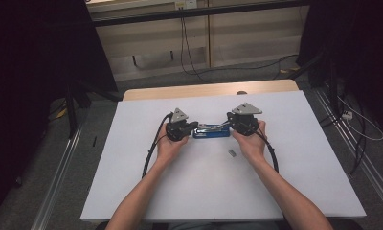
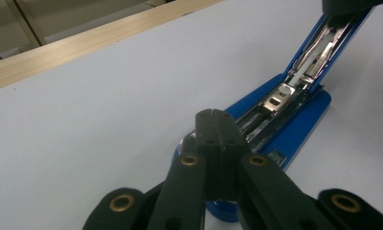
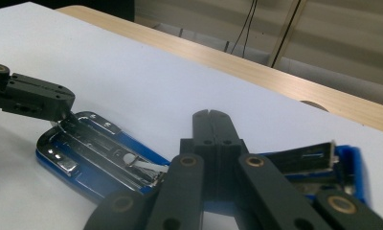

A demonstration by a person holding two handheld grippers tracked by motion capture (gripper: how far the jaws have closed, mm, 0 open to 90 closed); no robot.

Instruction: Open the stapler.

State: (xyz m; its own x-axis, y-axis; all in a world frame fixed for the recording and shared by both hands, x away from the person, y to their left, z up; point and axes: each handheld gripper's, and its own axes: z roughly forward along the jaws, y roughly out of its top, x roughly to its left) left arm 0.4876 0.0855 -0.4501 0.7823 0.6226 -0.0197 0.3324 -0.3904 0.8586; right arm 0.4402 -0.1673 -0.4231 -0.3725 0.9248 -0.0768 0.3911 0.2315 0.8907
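So far you have the blue metal-and-plastic stapler [image 1: 211, 131] swung open near the centre of the white tabletop [image 1: 285, 182], between your two hands. In the left gripper view its chrome staple channel [image 2: 280, 98] lies bare on the blue base at centre right, and the upper arm rises toward the upper right corner of the frame. In the right gripper view the base sits at lower left with its shiny rail exposed, and the lid part shows at lower right.

Your left hand-held gripper [image 1: 192, 127] has its jaws fully together with nothing between them; the closed tip rests on or just over the near end of the stapler's base, and I cannot tell whether it presses. Your right hand-held gripper [image 1: 229, 125] is closed too, empty, its tip at the stapler's other end; contact there is not clear.

A small grey strip [image 1: 231, 153], probably staples, lies apart on the tabletop just below the stapler, toward your right hand.

My reading: the opening is done. Loading that strip into the channel and folding the stapler closed appear to remain, and neither jaw pair has gone to the strip.
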